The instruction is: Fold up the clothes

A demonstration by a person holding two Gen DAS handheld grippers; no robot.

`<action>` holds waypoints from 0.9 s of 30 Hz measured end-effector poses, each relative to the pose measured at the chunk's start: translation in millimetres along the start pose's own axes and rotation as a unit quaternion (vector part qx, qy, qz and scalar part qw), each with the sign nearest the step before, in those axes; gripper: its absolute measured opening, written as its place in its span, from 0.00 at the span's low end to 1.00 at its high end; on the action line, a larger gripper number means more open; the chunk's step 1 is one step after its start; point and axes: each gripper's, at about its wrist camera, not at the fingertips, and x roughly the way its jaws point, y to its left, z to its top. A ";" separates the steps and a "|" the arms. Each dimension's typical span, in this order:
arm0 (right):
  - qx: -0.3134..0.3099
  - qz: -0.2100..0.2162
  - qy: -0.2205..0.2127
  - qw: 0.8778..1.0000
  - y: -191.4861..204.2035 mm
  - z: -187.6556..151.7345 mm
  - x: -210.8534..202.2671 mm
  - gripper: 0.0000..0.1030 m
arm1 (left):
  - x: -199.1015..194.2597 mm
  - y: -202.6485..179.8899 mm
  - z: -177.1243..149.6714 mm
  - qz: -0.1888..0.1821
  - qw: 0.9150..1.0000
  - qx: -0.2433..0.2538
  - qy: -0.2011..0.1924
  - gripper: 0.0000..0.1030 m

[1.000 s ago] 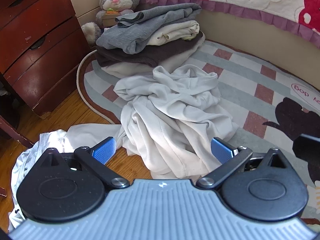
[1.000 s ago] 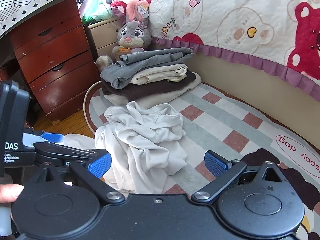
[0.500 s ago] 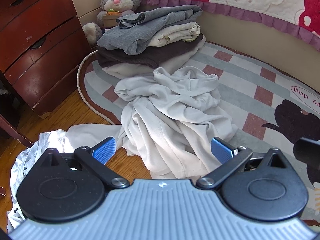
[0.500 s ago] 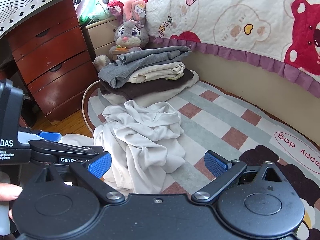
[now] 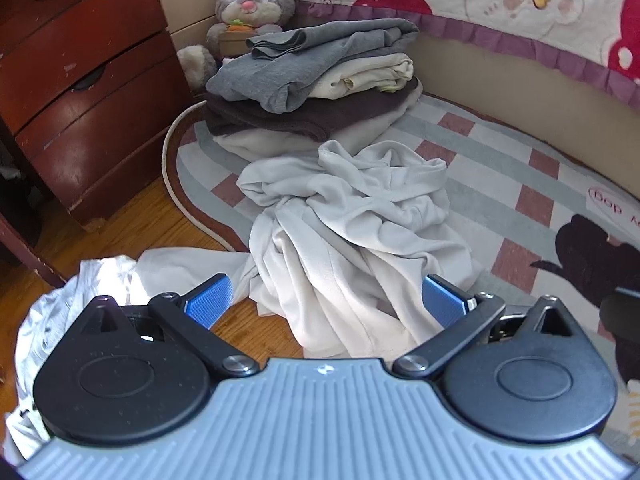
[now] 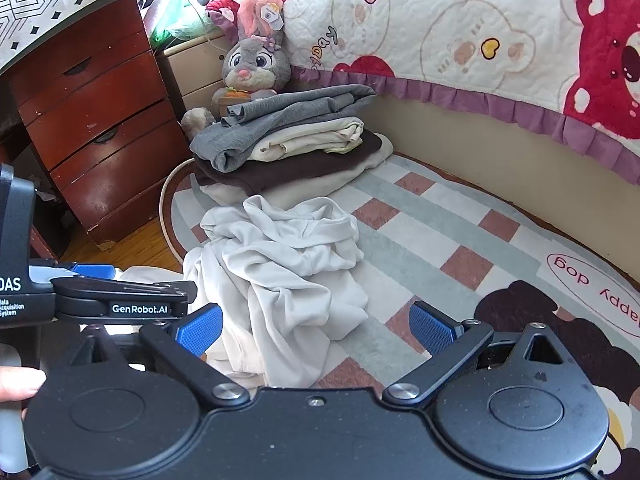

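Observation:
A crumpled white garment point(image 5: 344, 232) lies in a heap on the checked rug, also in the right wrist view point(image 6: 280, 264). Behind it stands a stack of folded clothes point(image 5: 312, 84), grey on top, cream, dark brown and white below; it also shows in the right wrist view point(image 6: 288, 140). My left gripper point(image 5: 326, 304) is open and empty, hovering just before the heap's near edge. My right gripper point(image 6: 316, 328) is open and empty, to the right of the left gripper's body point(image 6: 100, 300), above the heap's near right part.
A red-brown chest of drawers point(image 5: 72, 80) stands at the left on the wooden floor. A grey plush rabbit point(image 6: 256, 64) sits behind the stack. A bed side with a bear quilt point(image 6: 480, 40) runs along the back. Another white cloth point(image 5: 60, 312) lies on the floor at the left.
Both grippers have drifted slightly so the views shift a little toward the stack and the bed. The clothes have not moved. Both grippers stay open.

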 end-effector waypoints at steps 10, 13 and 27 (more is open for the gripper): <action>0.004 -0.002 0.005 1.000 -0.1 -2.3 2.7 0.98 | 0.9 -4.8 -1.1 -0.019 1.000 0.007 0.010 1.00; 0.004 -0.001 0.008 1.000 -0.3 -2.2 3.9 0.98 | 0.9 -4.5 -0.9 -0.021 1.000 0.006 0.010 1.00; 0.008 -0.004 0.003 1.000 -3.0 -2.4 3.1 0.98 | -1.5 -3.0 1.0 -0.033 0.999 0.003 0.002 1.00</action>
